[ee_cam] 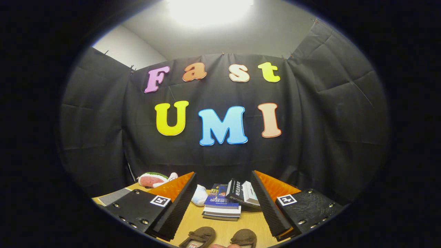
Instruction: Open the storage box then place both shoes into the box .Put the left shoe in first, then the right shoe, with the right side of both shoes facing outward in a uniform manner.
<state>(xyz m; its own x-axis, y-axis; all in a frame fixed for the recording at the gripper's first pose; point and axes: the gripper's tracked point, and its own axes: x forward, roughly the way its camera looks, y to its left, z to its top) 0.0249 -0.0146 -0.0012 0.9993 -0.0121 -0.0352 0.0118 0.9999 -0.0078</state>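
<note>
Two brown moccasin shoes [220,237] side by side on table, between open jaws; partly cut off, prob. toes fwd.

A wooden table [220,224] stands before the black cloth wall [310,137] of a booth, under a bright ceiling light [210,10]. Near the table's far edge lies a stack of books [221,206], a blue-covered volume on top, with two more books [243,193] leaning tilted just beside it. A small white object [200,195], too blurred to identify, rests just beside the stack on its other side. At the far corner of the table sits a watermelon-slice plush toy [153,179], red with a green rind. A grey flat item [112,197] lies near the table's edge beneath the plush.
</note>
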